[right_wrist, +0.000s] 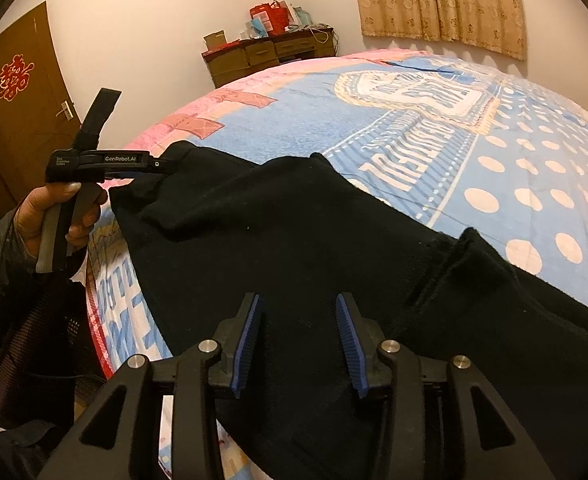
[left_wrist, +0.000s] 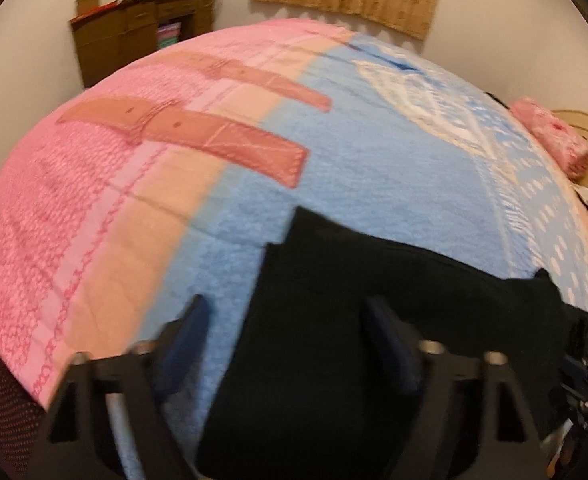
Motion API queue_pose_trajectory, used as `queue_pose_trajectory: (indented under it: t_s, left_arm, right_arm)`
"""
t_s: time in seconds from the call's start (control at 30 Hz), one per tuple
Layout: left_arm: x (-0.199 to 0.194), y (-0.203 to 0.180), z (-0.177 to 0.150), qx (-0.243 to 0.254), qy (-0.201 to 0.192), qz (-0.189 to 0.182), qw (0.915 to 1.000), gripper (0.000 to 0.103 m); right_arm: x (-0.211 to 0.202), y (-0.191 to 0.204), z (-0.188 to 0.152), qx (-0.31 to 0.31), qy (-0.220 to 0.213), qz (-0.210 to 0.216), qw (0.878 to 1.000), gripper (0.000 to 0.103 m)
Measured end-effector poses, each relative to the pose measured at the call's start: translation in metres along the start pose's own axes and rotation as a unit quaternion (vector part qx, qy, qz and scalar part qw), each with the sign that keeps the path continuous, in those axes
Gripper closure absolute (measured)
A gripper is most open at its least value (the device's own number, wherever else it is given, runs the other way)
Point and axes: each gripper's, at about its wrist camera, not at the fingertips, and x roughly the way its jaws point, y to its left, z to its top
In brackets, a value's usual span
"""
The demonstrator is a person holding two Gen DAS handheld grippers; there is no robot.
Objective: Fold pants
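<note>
Pants (right_wrist: 294, 240) spread on bedspread (right_wrist: 494, 168), beneath open right claw (right_wrist: 300, 340)

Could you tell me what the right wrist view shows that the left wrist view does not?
Only the right wrist view shows the brown door, the person's hand holding the left gripper at the edge of the black pants, and the open right gripper. Only the left wrist view shows the pink pillow. Both share the pants, blanket, curtain and wooden cabinet.
</note>
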Motion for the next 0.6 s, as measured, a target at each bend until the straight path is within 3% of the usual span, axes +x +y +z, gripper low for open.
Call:
queue_pose_trajectory:
  t_s: [0.13, 0.23, 0.6]
  left_arm:
    - [-0.004, -0.01, -0.001, 0.021, -0.008, -0.002, 0.9997, 0.059]
    - [-0.007, -0.006, 0.002, 0.007, -0.015, -0.014, 0.9998, 0.071]
    - [-0.048, -0.013, 0.001, 0.003, -0.058, -0.027, 0.998, 0.078]
  right_arm:
    - [0.002, 0.005, -0.001, -0.011, -0.003, 0.0, 1.0, 0.052]
    - [0.002, 0.006, -0.002, -0.016, -0.004, -0.002, 1.0, 0.051]
    - [-0.009, -0.005, 0.002, 0.035, -0.019, 0.02, 0.999, 0.051]
